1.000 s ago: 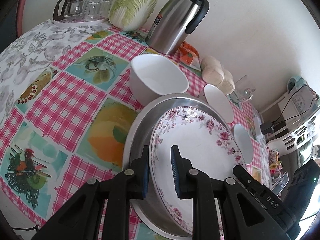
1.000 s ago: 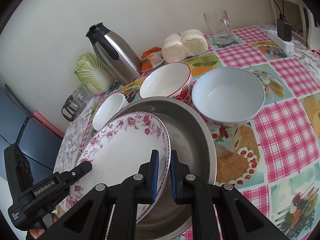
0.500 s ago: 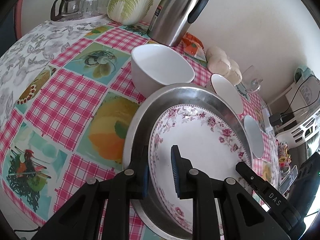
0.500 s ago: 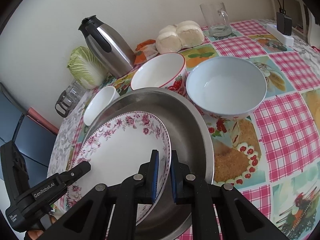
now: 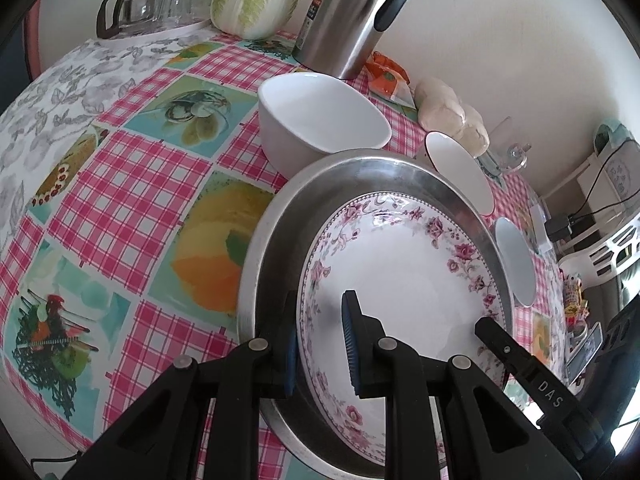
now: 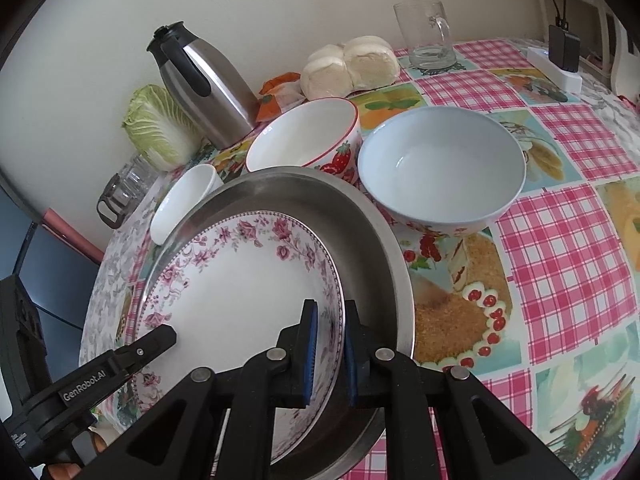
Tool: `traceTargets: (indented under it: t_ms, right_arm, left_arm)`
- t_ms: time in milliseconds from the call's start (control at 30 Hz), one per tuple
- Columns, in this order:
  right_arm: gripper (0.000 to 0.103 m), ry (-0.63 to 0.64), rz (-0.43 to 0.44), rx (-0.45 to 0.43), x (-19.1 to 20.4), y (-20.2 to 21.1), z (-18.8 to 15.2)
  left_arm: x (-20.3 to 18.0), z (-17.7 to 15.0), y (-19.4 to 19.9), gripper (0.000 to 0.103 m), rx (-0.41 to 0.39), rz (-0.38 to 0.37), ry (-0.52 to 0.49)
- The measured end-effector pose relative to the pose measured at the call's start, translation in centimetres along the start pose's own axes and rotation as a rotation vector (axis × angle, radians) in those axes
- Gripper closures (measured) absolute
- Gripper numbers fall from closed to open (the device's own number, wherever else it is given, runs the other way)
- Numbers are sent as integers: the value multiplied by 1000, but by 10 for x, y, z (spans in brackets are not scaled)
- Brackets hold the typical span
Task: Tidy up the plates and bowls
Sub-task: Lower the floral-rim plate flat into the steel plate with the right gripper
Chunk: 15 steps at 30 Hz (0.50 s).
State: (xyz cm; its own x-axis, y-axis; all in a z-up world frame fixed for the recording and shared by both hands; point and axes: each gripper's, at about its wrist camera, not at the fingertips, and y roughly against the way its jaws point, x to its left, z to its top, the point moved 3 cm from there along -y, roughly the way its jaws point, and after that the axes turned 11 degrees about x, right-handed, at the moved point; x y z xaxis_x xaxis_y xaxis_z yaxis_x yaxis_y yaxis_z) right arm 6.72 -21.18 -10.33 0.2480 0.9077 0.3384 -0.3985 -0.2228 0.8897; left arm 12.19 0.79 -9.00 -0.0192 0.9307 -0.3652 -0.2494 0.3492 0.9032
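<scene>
the floral plate is sitting inside the steel pan near the table's near edge. the left gripper is straddling its left rim, though whether the pads are pressing is unclear. the right gripper is opening around the right rim, its pads barely clear. if the left one is lifting alone, the plate is likely tipping and clattering against the pan or knocking the blue bowl and strawberry bowl beyond.
</scene>
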Motion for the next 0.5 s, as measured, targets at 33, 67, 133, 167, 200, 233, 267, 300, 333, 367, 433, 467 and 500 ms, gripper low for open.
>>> traceTargets:
  t_ms: [33,67,133,167,200,233,267,300,333,367,433,467,500]
  right_arm:
    - [88,2,-3,2,0,0,0]
    - [88,2,-6,4,0,0,0]
    - [89,1,-14,9,-1,-1,0]
    - [91,-1,-23,13,-1,-1,0]
    - [91,-1,-31,16,-2,-1,0]
    - [91,-1,-36,17,-2,0,0]
    - [91,-1,-39,19,-2,0,0]
    - [91,-2,-38,21,-2,-1,0]
    - [91,-2,-38,23,-3,0,0]
    - [91,-2,-38,25,-3,0,0]
    - [91,-3,-40,30,-2,0,0]
    - [91,-3,-41,33,-2,0,0]
    - [91,-2,-43,36,-2,0,0]
  left_arm:
    - [1,0,0,82,2,-1,6]
    - [1,-1,0,82,4,1,10]
    - [1,-1,0,82,9,7,12]
    - [0,-1,0,82,11,11,12]
    - [0,-1,0,82,12,14,12]
    - [0,-1,0,82,14,17,12]
    - [0,-2,0,82,16,18,15]
    - [0,-2,0,82,17,17,17]
    - [0,-2,1,82,19,16,20]
    - [0,-3,1,83,21,14,24]
    - [1,-3,2,83,24,13,31]
    - [1,-4,2,83,25,14,33]
    - [2,-4,2,83,25,15,36]
